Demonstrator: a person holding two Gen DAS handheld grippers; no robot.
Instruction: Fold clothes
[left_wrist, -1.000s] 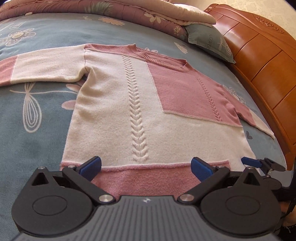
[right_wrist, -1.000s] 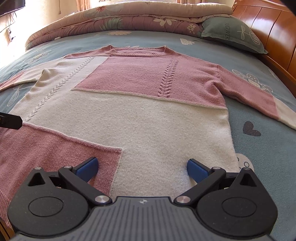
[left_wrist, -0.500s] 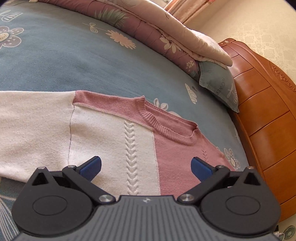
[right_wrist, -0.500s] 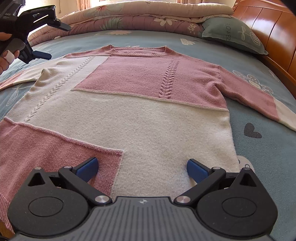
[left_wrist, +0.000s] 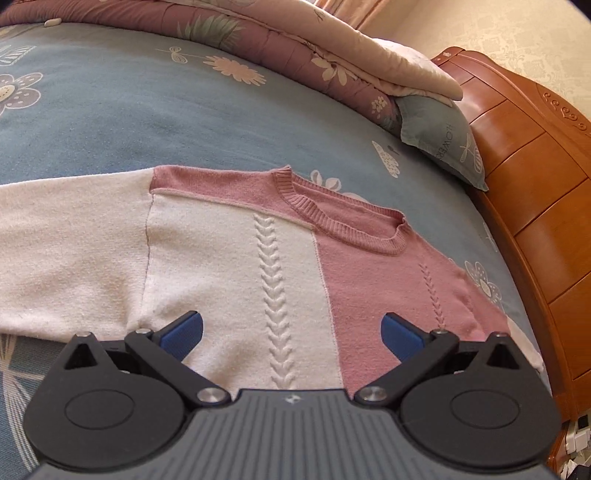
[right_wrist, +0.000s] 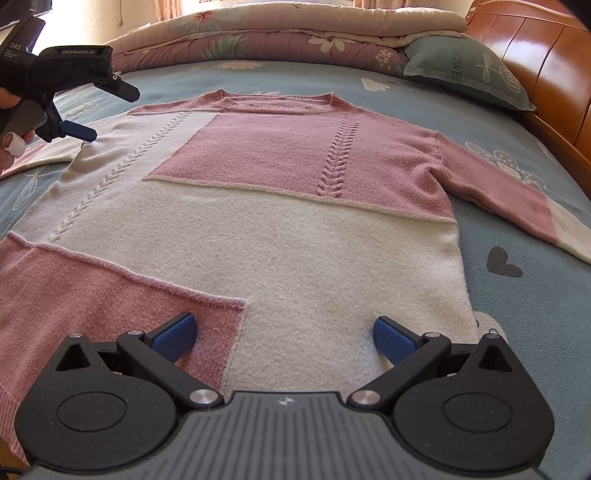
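Observation:
A pink and cream knitted sweater (right_wrist: 280, 229) lies flat, front up, on the bed with both sleeves spread out. My left gripper (left_wrist: 291, 332) is open above the sweater's (left_wrist: 229, 258) upper chest, just below the ribbed collar (left_wrist: 343, 221), near the seam of the cream sleeve (left_wrist: 70, 240). From the right wrist view the left gripper (right_wrist: 107, 110) hangs open over that shoulder, held by a hand (right_wrist: 11, 140). My right gripper (right_wrist: 282, 338) is open low over the hem, nothing between its fingers.
The blue flowered bedsheet (left_wrist: 110, 107) surrounds the sweater. A folded quilt (right_wrist: 280, 33) and a grey-green pillow (right_wrist: 465, 70) lie at the far end. A wooden headboard (left_wrist: 535, 206) runs along the right side.
My left gripper has moved from the hem up to the shoulder and collar area, staying open. The right gripper has stayed over the hem.

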